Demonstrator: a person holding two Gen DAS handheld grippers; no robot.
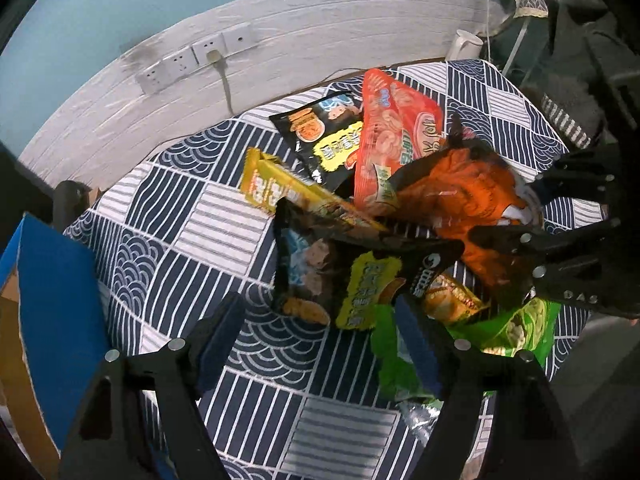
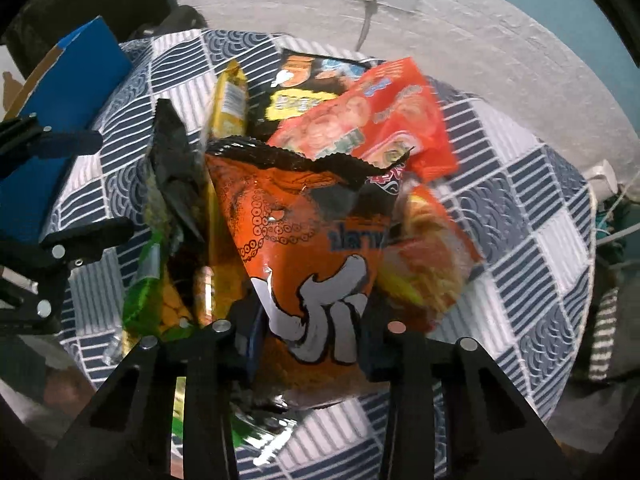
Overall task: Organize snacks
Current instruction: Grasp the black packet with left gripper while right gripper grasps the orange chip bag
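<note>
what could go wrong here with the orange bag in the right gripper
The right gripper pinches only the orange bag's bottom edge, so it may slip out. Lifting could also drag the red pack or the black pack lying against it. The open left gripper is close and might collide.

Your left gripper point(image 1: 316, 344) had matte black angular plastic fingers with blue foam pads point(image 1: 218, 340) and silver screws. Your right gripper point(image 2: 314, 336) looked identical.
</note>
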